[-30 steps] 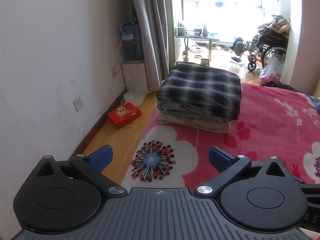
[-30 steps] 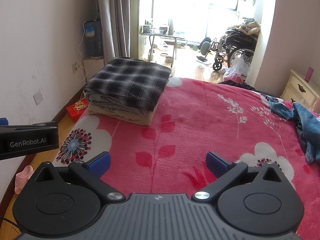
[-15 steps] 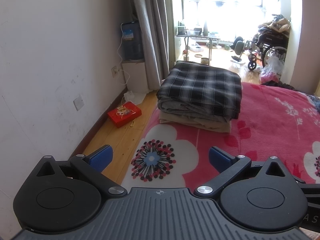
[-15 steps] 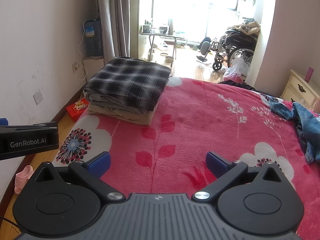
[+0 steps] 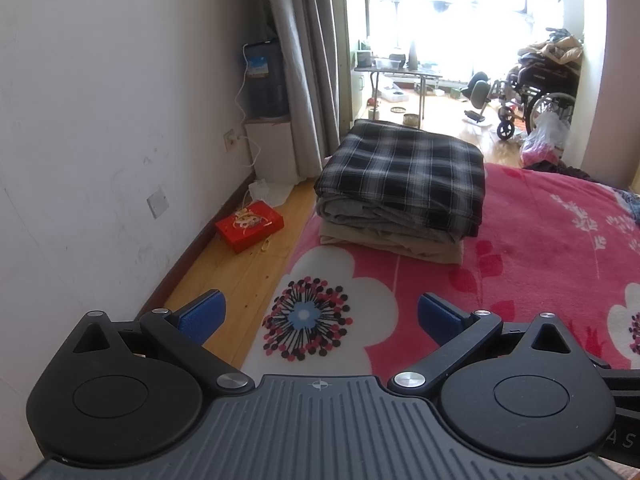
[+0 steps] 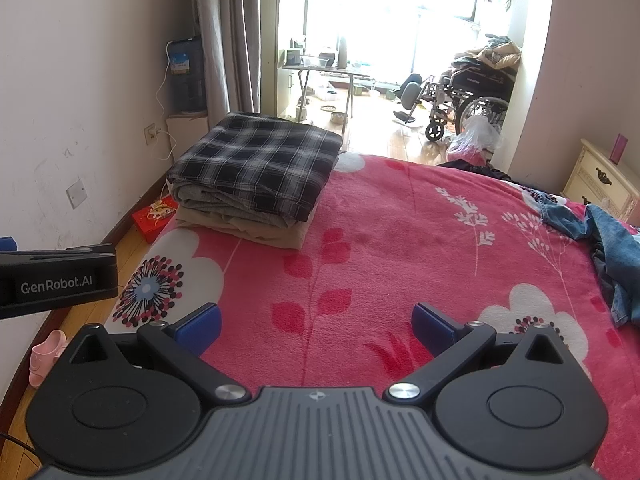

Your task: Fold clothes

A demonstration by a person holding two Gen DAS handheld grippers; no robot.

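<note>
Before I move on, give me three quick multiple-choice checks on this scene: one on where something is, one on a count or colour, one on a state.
1. Where is the denim garment?
A. on top of the folded stack
B. loose at the bed's right edge
C. on the floor by the wall

2. What tops the stack?
A. a dark plaid piece
B. a plain red piece
C. a white towel

3. How do the two grippers stand?
A. both shut on cloth
B. left shut, right open
C. both open and empty

Answers:
1 B: the right wrist view shows the denim crumpled on the blanket at the right.
2 A: black and white plaid lies over grey and tan layers.
3 C: the left gripper and right gripper each show blue pads wide apart with nothing between.
</note>
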